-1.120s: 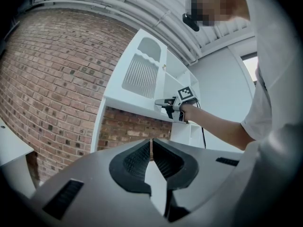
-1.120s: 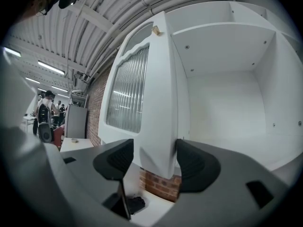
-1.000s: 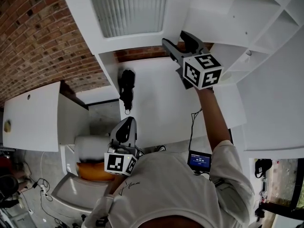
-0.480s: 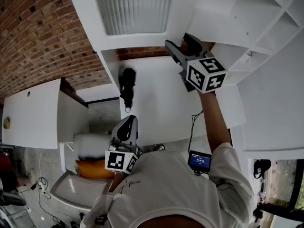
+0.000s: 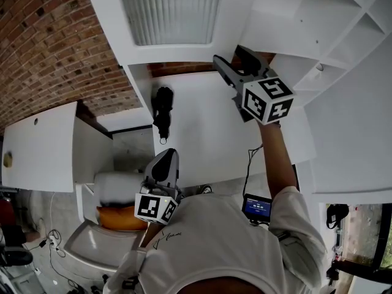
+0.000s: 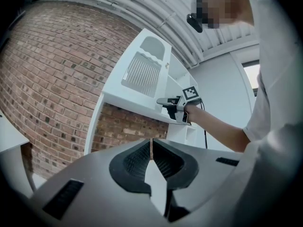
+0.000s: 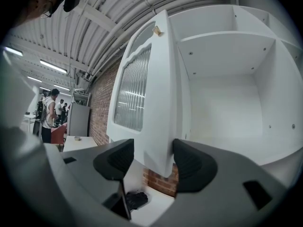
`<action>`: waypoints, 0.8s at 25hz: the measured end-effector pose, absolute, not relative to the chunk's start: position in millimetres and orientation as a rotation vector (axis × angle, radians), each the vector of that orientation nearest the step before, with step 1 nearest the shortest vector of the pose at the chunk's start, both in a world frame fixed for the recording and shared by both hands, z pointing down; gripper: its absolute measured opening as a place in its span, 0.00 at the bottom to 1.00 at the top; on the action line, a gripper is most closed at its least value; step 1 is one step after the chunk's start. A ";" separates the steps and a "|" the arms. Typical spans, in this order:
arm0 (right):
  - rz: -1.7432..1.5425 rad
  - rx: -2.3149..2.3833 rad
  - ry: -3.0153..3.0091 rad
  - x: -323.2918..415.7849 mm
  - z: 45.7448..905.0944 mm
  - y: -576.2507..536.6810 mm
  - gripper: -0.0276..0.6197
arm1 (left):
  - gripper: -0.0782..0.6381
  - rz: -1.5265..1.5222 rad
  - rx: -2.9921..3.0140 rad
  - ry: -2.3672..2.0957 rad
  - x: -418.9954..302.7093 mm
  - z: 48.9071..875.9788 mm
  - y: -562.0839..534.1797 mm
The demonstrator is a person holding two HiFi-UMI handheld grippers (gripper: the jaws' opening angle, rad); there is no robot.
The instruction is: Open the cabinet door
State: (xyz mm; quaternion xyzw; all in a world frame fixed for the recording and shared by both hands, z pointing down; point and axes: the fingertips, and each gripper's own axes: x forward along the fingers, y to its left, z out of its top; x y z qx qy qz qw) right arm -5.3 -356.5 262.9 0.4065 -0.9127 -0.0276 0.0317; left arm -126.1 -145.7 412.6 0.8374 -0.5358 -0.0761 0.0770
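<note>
The white cabinet door, with a ribbed glass panel, stands swung out from the open cabinet. My right gripper is raised to the door's lower edge. In the right gripper view the door's bottom corner sits between the jaws of the right gripper. The jaws are apart, with a gap on the left side, and empty white shelves show behind. My left gripper hangs low near my body, shut and empty. The left gripper view shows its own gripper, the door and the right gripper far off.
A white tabletop lies under the cabinet with a black object on it. A brick wall runs on the left, beside another white table. A small screen and an orange item sit near my body. People stand far off.
My right gripper has drifted slightly to the right along the door's lower edge. The left gripper has barely moved.
</note>
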 end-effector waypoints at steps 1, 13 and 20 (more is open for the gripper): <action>-0.090 1.250 -2.811 -4.6 263.1 -354.9 0.45 | 0.15 -0.232 2.511 -1.606 -125.6 412.0 -145.6; -0.095 1.185 -2.855 2.5 263.3 -337.1 0.36 | 0.15 -0.237 2.510 -1.591 -119.8 414.2 -143.5; -0.136 1.158 -2.840 2.6 264.0 -328.2 0.35 | 0.15 -0.230 2.510 -1.588 -120.0 413.9 -142.9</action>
